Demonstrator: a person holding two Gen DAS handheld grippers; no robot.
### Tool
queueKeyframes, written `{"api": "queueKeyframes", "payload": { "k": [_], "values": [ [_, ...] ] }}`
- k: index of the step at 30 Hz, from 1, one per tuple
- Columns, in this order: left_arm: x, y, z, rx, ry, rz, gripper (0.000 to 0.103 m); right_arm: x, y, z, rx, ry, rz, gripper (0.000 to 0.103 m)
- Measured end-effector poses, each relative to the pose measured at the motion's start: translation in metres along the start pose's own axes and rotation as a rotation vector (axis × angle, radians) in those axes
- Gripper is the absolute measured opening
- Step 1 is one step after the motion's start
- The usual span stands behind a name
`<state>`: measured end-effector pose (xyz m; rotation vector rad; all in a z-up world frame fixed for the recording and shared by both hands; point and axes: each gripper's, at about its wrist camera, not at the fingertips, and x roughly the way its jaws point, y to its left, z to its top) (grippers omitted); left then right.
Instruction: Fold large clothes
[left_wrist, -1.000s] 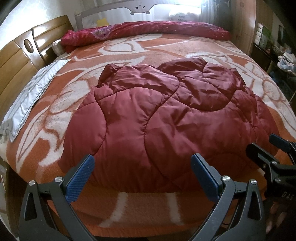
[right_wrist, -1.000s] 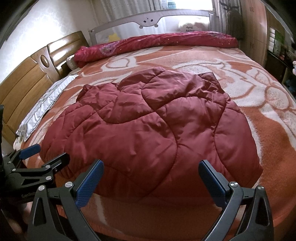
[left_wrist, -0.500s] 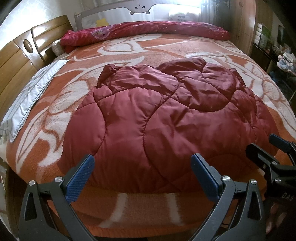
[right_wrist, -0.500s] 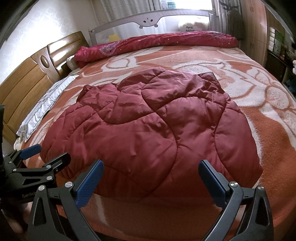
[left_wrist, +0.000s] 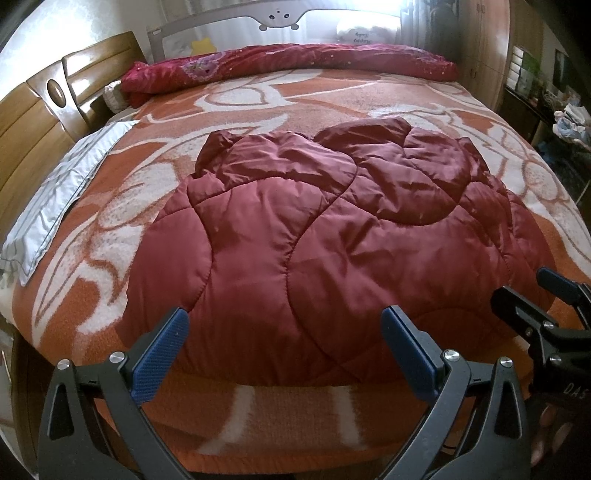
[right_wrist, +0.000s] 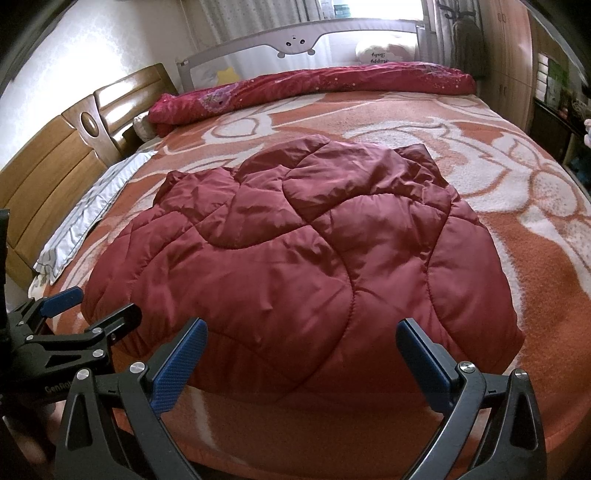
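Both of your grippers, left gripper (left_wrist: 284, 350) and right gripper (right_wrist: 301, 363), stood with jaws wide and holding nothing, poised side by side just short of the near hem of the quilted red coat (left_wrist: 332, 236), which lay spread on the orange blanket (left_wrist: 288, 417). Almost nothing changed across the last second: the coat kept its lie and your tongs held their place at that hem, so folding was no further along.

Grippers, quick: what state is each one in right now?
Left gripper: open, holding nothing, short of the red quilted jacket.
Right gripper: open, holding nothing, short of the jacket's near edge.
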<state>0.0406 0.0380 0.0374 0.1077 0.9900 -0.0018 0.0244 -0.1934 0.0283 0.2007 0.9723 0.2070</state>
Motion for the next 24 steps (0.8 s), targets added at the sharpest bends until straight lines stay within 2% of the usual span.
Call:
{"api": "queueKeyframes", "payload": {
  "k": [24],
  "values": [
    [-0.0038,0.0005,0.0030,-0.004,-0.007,-0.006,0.103,-0.0051,0.0005,0.0025,0.002,-0.006,0.005,0.103]
  ]
}}
